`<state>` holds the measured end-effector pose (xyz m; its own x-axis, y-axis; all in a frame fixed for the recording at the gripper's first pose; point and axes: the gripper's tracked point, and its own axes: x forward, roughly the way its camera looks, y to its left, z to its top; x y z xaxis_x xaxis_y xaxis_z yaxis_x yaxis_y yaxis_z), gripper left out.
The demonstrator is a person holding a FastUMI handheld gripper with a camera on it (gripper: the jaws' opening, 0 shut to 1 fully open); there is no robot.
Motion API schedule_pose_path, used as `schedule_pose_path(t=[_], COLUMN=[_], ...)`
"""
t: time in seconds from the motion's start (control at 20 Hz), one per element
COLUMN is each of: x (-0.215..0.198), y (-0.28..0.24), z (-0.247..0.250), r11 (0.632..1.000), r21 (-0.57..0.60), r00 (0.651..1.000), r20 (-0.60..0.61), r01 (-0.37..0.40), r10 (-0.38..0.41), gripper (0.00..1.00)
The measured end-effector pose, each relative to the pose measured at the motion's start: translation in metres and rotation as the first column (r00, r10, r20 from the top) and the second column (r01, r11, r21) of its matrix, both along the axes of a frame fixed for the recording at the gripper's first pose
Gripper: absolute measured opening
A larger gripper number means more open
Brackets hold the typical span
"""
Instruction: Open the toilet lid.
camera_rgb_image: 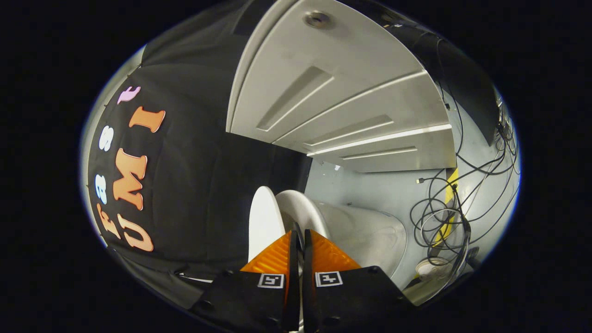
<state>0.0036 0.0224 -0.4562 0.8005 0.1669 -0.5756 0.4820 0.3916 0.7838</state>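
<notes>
My gripper (298,231) is pinched nearly closed on the thin edge of the toilet lid (264,222), lid raised, the toilet bowl (365,231) just beyond.

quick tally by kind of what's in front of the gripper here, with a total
toilet lid: 1
toilet seat: 1
toilet tank: 1
panelled door: 1
tangle of cables: 1
gripper, fingers nearly together at the lid's edge: 1
total: 6

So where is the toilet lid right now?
In the gripper view the toilet lid stands raised just ahead of the tongs, slightly to their left, against the black cloth wall; the tongs' fingers are nearly closed.
</notes>
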Motion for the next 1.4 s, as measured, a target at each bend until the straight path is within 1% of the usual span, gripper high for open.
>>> schedule_pose_path(t=[0.15, 0.3, 0.4, 0.5, 0.55, 0.7, 0.8, 1.0, 1.1, 1.25, 1.3, 1.4], x=[0.005, 0.007, 0.011, 0.024, 0.025, 0.023, 0.026, 0.027, 0.026, 0.025, 0.03, 0.029], y=[0.006, 0.016, 0.023, 0.023, 0.027, 0.043, 0.052, 0.077, 0.087, 0.102, 0.104, 0.115], z=[0.028, 0.059, 0.079, 0.093, 0.099, 0.128, 0.141, 0.17, 0.183, 0.199, 0.204, 0.211], r11=[1.0, 1.0, 0.998, 0.994, 0.994, 0.995, 0.993, 0.976, 0.967, 0.959, 0.955, 0.941], r21=[-0.024, -0.026, -0.054, -0.105, -0.113, -0.095, -0.122, -0.21, -0.248, -0.274, -0.292, -0.332], r00=[0.999, 0.997, 0.994, 0.992, 0.991, 0.988, 0.985, 0.978, 0.974, 0.969, 0.967, 0.962], r20=[0.04, 0.081, 0.104, 0.129, 0.13, 0.155, 0.169, 0.187, 0.197, 0.213, 0.223, 0.224], r01=[0.008, 0.0, -0.007, 0.006, -0.003, -0.004, 0.0, -0.051, -0.058, -0.066, -0.058, -0.072], r10=[-0.007, 0.002, 0.013, 0.008, 0.018, 0.019, 0.021, 0.092, 0.109, 0.127, 0.127, 0.153], gripper=[0.11, 0.11, 0.11, 0.11, 0.11, 0.11, 0.11, 0.11, 0.11, 0.11, 0.11, 0.11])
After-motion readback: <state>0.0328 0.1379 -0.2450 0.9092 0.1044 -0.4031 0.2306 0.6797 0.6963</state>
